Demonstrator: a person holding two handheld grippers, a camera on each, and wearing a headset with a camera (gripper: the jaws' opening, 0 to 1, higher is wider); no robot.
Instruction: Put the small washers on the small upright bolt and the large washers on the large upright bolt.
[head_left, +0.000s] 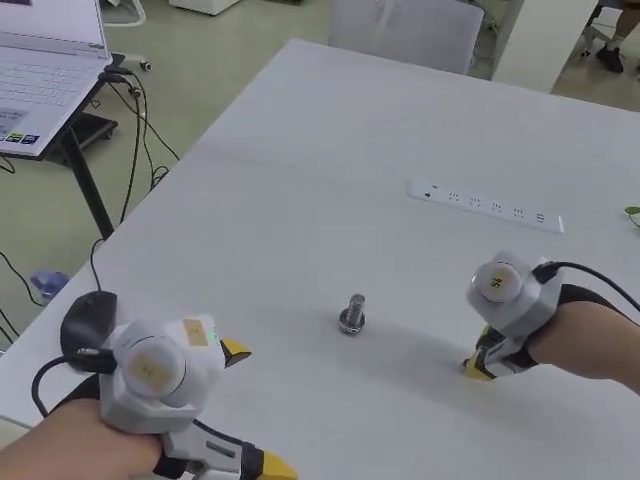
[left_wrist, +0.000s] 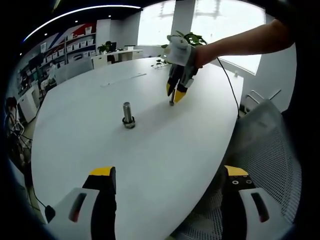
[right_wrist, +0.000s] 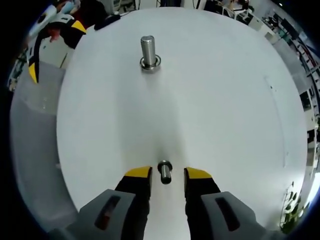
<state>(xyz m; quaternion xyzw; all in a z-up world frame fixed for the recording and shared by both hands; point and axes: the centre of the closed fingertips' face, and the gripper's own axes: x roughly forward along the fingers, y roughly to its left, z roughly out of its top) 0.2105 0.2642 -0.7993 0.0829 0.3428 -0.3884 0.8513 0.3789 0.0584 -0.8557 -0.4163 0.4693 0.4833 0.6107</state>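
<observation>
A large steel bolt (head_left: 352, 314) stands upright mid-table, with a ring-like collar at its base (right_wrist: 149, 63). A small upright bolt (right_wrist: 164, 171) with a dark ring around it stands between the jaws of my right gripper (right_wrist: 168, 174). Those jaws sit close on either side, with a thin gap each way. In the head view the right gripper (head_left: 478, 366) points down at the table and hides the small bolt. My left gripper (head_left: 255, 408) hovers at the near-left table edge, wide open and holding nothing (left_wrist: 169, 172). The left gripper view also has the large bolt (left_wrist: 128, 115) and the right gripper (left_wrist: 177, 93).
A white power strip (head_left: 485, 205) lies further back on the white table (head_left: 300, 180). A black mouse (head_left: 85, 318) and cables sit at the left edge, with a laptop (head_left: 45, 70) on a stand beyond. An office chair (left_wrist: 265, 145) stands by the near edge.
</observation>
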